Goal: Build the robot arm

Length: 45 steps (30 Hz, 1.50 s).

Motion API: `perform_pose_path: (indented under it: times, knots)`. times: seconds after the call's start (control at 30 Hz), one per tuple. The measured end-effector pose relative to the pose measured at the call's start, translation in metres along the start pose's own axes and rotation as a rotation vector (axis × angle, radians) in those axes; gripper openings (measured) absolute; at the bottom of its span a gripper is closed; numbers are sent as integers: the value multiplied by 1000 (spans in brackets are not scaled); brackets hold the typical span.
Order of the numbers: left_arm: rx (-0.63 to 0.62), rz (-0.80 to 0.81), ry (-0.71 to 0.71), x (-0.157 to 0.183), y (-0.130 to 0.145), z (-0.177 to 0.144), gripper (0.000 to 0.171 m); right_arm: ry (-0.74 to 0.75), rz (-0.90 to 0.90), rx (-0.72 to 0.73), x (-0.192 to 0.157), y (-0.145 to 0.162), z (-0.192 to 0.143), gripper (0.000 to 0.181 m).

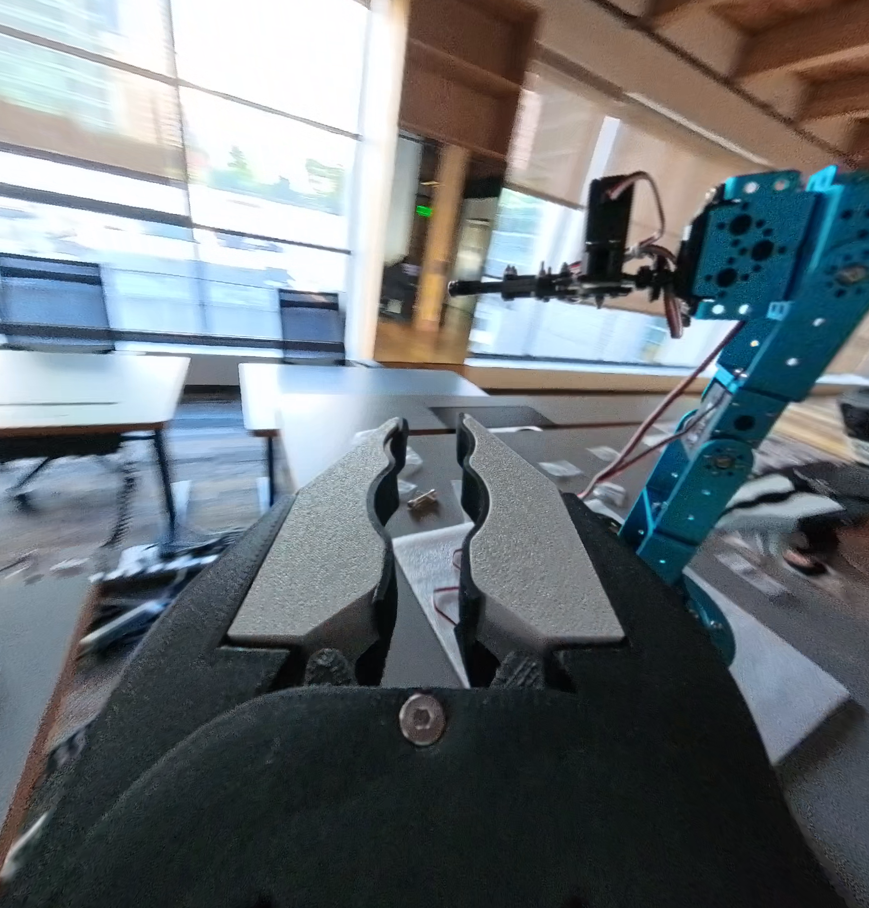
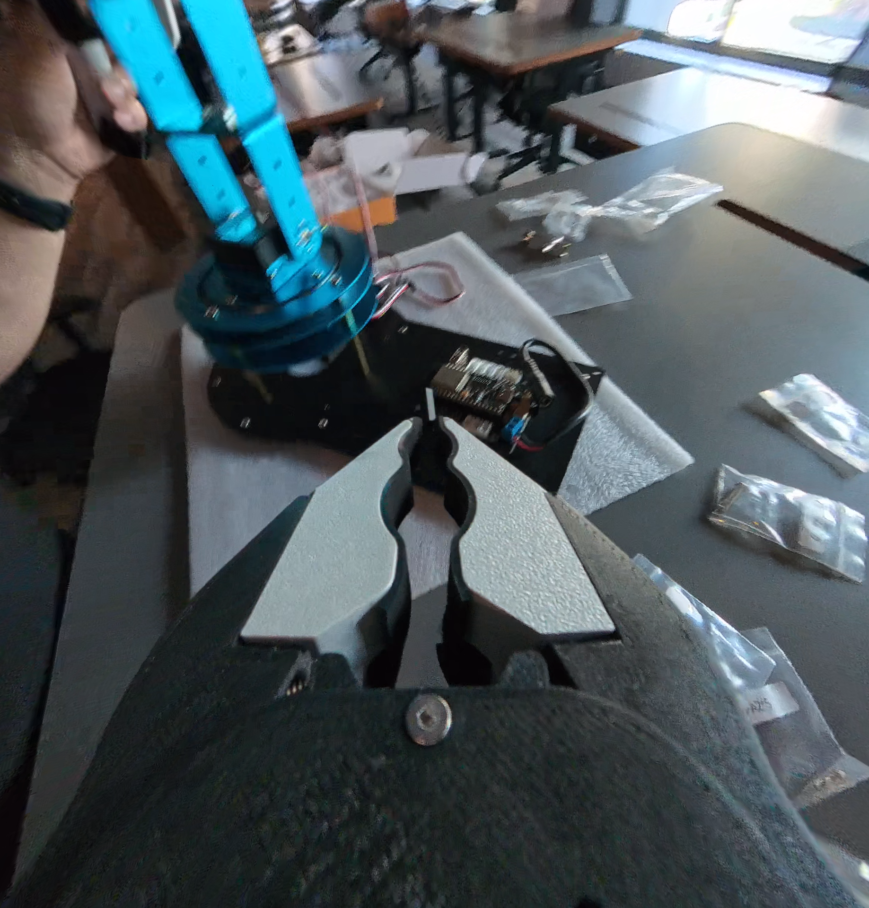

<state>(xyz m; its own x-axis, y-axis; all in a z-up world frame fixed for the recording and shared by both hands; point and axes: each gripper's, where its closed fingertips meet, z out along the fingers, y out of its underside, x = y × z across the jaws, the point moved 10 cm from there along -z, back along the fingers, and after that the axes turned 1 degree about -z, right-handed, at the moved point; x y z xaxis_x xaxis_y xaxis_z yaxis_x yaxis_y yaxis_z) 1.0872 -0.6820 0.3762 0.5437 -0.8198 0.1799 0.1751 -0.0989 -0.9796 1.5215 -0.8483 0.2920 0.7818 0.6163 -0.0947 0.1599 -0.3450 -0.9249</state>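
Note:
A blue metal robot arm kit (image 2: pixel 235 162) stands on a round blue turntable (image 2: pixel 275 304) on a black base plate (image 2: pixel 294 408) that carries a circuit board (image 2: pixel 481 383) with wires. My right gripper (image 2: pixel 430 426) hovers just in front of the plate. Its jaws are nearly closed, and a thin white strip (image 2: pixel 430 405) sticks up from between the tips. My left gripper (image 1: pixel 432 432) is open and empty, low over the dark table (image 1: pixel 815 737). The blue arm (image 1: pixel 747 393) rises to its right, and the arm's black claw (image 1: pixel 530 287) points left. A small metal part (image 1: pixel 422 501) lies beyond the left fingertips.
White foam sheet (image 2: pixel 511 304) lies under the base plate. Several clear bags of parts (image 2: pixel 786 521) lie on the dark table at the right, with more (image 2: pixel 614 206) farther back. A person's arm (image 2: pixel 24 245) is at the left. Other tables (image 1: pixel 78 388) and windows are behind. Spacing between my two grippers at the tips: around 35 cm.

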Motion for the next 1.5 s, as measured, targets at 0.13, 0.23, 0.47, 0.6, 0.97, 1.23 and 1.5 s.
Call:
perform_pose_path:
  times: [0.13, 0.23, 0.47, 0.6, 0.97, 1.23, 1.5]
  knots:
    - [-109, -40, 334, -70, 1, 55, 18, 311, 174, 99, -11, -12, 0, 4]
    - [-211, -83, 532, -101, 25, 83, 18, 497, 261, 117, -29, -16, -5, 4]
    - [-304, -276, 709, -136, 94, 101, 18, 799, 411, 80, -80, -10, -8, 4]
    - [-333, -324, 725, -151, 101, 99, 18, 824, 457, 27, -91, -4, 7, 4]
    - [-223, -199, 571, -158, 26, 77, 17, 585, 349, -216, -56, 3, 34, 5]
    - [-8, -93, 236, -75, -2, 3, 16, 352, 150, -271, -25, 16, 26, 4]
    - [94, -223, -78, 85, 42, -70, 15, 105, -52, -239, -9, 26, 1, 4]
